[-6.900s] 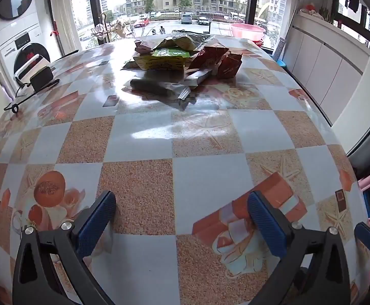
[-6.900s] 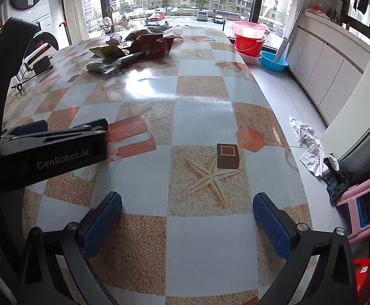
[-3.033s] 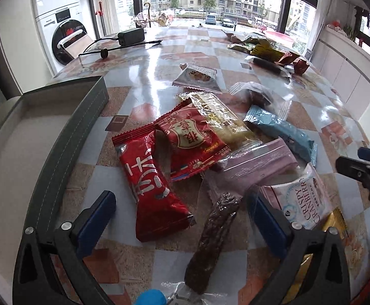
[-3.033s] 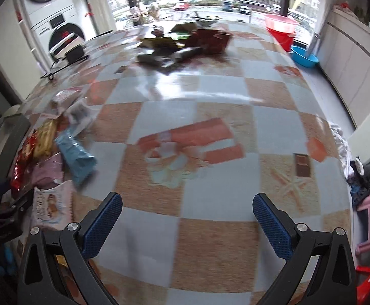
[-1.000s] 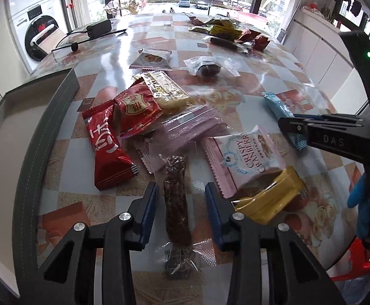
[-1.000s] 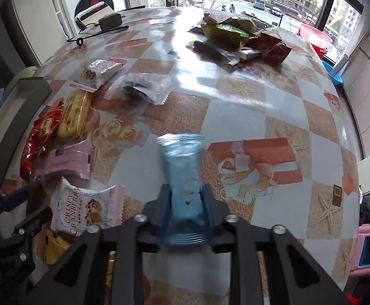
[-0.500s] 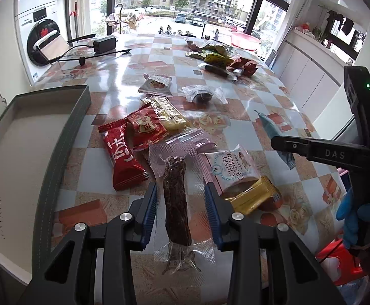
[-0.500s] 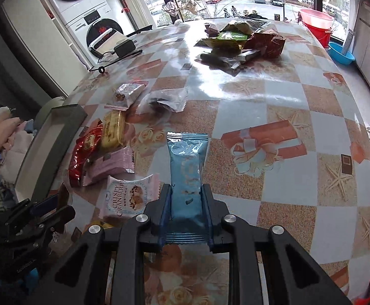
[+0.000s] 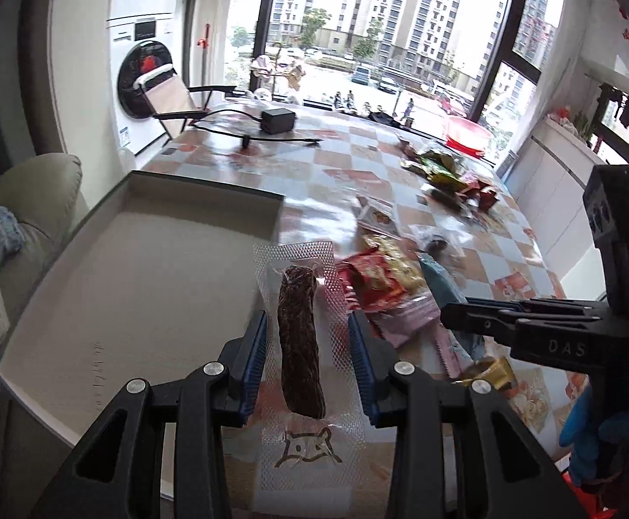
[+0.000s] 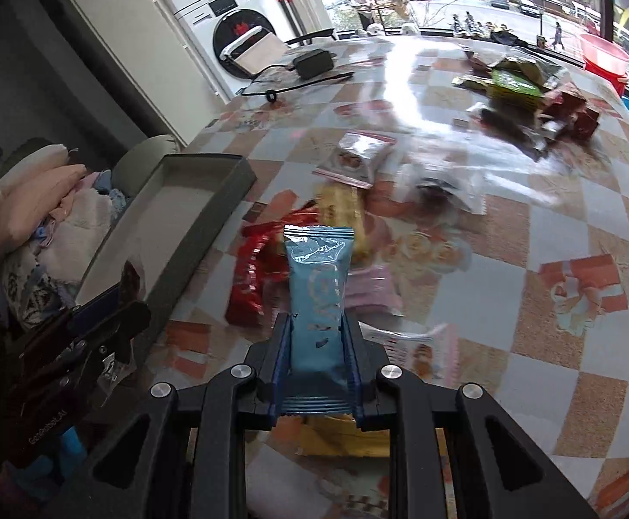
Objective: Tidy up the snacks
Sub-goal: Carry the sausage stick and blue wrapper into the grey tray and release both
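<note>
My left gripper [image 9: 308, 337] is shut on a clear vacuum pack with a dark brown meat stick [image 9: 298, 337], lifted off the table beside the grey tray [image 9: 141, 268], whose right wall runs just left of the pack. My right gripper [image 10: 316, 337] is shut on a light blue snack pack [image 10: 317, 285], held above the loose snacks; the same gripper [image 9: 452, 313] with the blue pack [image 9: 437, 281] shows at the right of the left wrist view. A red packet [image 10: 249, 277], a yellow packet [image 10: 342, 212] and a pink packet [image 10: 370, 289] lie on the table below.
The checked tablecloth [image 10: 552, 225] carries a second heap of snacks [image 10: 526, 86] at the far right and a black power adapter [image 9: 276, 120] with its cable at the back. A sofa arm with laundry [image 10: 46, 225] lies left of the tray. A gloved hand [image 9: 604, 437] holds the right gripper.
Both grippers have risen and swung left toward the tray, each still carrying its pack. The meat stick has left the table and now hangs by the tray's right wall.
</note>
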`<state>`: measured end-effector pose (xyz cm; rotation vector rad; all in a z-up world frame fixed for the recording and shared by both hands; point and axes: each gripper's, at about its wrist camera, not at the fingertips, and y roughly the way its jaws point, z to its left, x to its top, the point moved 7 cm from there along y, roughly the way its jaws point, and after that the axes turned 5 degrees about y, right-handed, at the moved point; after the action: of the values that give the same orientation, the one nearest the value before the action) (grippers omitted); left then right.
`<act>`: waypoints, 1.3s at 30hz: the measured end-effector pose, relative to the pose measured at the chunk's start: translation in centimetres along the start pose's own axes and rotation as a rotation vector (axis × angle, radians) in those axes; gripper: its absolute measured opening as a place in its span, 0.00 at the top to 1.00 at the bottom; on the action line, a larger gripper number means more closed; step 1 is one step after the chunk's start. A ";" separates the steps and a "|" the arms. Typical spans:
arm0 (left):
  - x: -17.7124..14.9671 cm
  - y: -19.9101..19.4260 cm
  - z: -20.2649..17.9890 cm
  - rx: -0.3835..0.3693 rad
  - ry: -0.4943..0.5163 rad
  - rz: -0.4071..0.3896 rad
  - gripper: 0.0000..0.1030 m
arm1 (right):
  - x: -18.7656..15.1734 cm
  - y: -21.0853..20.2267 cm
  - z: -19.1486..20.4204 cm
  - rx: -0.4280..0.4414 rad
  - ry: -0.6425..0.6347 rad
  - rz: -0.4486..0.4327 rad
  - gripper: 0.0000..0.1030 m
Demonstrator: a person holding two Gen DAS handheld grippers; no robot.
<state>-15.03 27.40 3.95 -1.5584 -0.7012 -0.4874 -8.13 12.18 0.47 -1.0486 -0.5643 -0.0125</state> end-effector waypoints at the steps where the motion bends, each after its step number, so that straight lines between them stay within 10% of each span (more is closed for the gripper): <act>1: -0.1 -0.1 1.3 0.020 -0.016 -0.003 0.61 | 0.2 0.5 1.4 0.012 -0.018 0.007 0.76; 17: -5.4 2.1 12.3 0.122 -0.196 0.089 0.58 | 1.5 7.9 16.0 0.061 -0.251 0.117 0.75; 19: -5.6 2.3 12.4 0.122 -0.191 0.084 0.56 | 0.9 7.8 14.6 -0.002 -0.256 0.125 0.52; 20: -5.7 2.3 12.5 0.121 -0.192 0.080 0.53 | 0.5 7.5 13.9 -0.035 -0.255 0.124 0.15; 21: -5.7 2.3 12.5 0.123 -0.195 0.077 0.50 | 0.0 7.2 12.9 -0.065 -0.250 0.121 0.05; 26: -5.2 1.7 12.6 0.150 -0.203 0.033 0.26 | -4.3 7.6 10.0 -0.127 -0.217 0.205 0.05; 31: -5.0 0.3 12.6 0.179 -0.193 -0.002 0.24 | -6.9 9.6 11.1 -0.149 -0.274 0.245 0.10; 35: -5.1 -0.4 12.5 0.187 -0.170 -0.010 0.24 | -6.9 10.2 12.7 -0.192 -0.368 0.211 0.32; 37: -5.2 -0.6 12.4 0.192 -0.166 -0.014 0.24 | -6.6 9.9 12.4 -0.192 -0.358 0.202 0.66; 39: -5.4 -0.7 12.3 0.190 -0.167 -0.018 0.24 | -6.4 9.6 11.6 -0.188 -0.341 0.201 0.76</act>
<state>-20.58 38.81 -0.62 -1.4247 -0.8644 -0.2960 -16.04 25.03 -5.84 -1.2980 -0.7729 0.3001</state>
